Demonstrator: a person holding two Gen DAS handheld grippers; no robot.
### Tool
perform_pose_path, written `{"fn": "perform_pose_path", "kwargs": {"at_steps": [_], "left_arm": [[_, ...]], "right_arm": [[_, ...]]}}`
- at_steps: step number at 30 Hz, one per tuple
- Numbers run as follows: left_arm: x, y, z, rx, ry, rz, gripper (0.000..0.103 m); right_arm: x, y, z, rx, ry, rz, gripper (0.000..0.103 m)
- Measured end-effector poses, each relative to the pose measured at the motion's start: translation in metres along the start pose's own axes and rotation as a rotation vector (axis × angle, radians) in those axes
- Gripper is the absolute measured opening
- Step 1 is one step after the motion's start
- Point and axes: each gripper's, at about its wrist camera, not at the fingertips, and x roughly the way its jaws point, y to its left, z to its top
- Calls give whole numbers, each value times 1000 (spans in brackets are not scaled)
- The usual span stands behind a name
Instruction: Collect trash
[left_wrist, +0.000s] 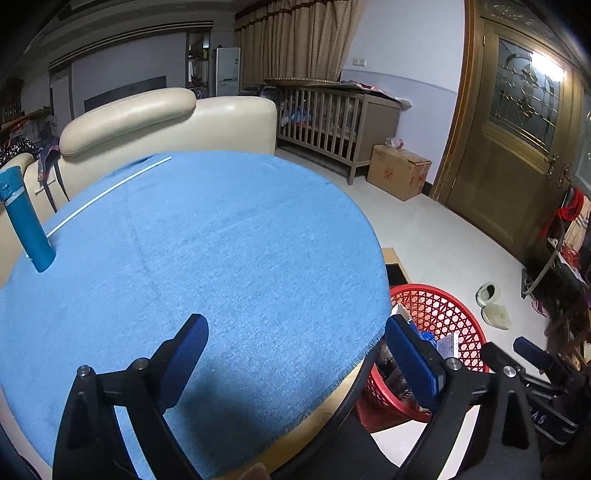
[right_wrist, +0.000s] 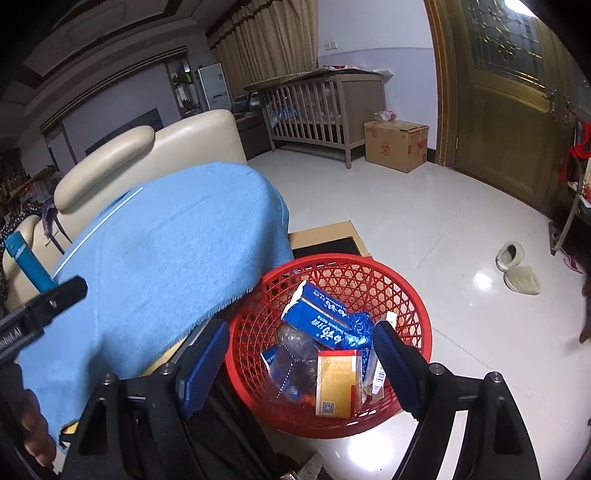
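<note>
Blue cloth (left_wrist: 207, 251) covers the round counter (left_wrist: 332, 402) that fills most of the left wrist view, with a cream sofa (left_wrist: 166, 122) behind it and a wooden crib (left_wrist: 332, 122) and a cardboard box (left_wrist: 399, 171) on the pale floor further back. A teal bottle (left_wrist: 27, 221) stands near the cloth's left edge, and a thin white rod (left_wrist: 110, 192) lies across the far part. The left gripper (left_wrist: 295, 354) hangs over the near edge of the counter with its jaws spread wide and nothing between them. Beside the counter, down on the floor, sits the red basket (left_wrist: 443, 306) with trash inside. The right gripper (left_wrist: 524, 350) shows partly at the lower right of this view.

From the right wrist view, the red basket (right_wrist: 417, 295) is seen from above, just beside the cloth-draped counter (right_wrist: 166, 254). It holds a blue carton (right_wrist: 314, 314), a crumpled clear plastic bottle (right_wrist: 291, 354), a yellow and red packet (right_wrist: 338, 384) and what may be a blue foil wrapper (right_wrist: 360, 328). The right gripper (right_wrist: 301, 354) hovers over the basket, jaws well apart and gripping nothing. A pair of slippers (right_wrist: 517, 267) lies on the floor to the right, and the left gripper (right_wrist: 55, 299) shows partly at the left edge.
</note>
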Motion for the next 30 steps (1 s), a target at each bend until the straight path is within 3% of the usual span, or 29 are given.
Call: {"fn": "perform_pose_path", "kwargs": {"at_steps": [13, 22, 30], "left_arm": [[-1, -6, -3, 28, 18, -17, 98], [0, -14, -6, 66, 18, 23, 101], [-2, -11, -7, 47, 7, 8, 101]], "right_arm": [[4, -2, -6, 21, 19, -7, 83], [6, -3, -8, 26, 20, -31, 83], [5, -2, -10, 23, 18, -35, 83]]}}
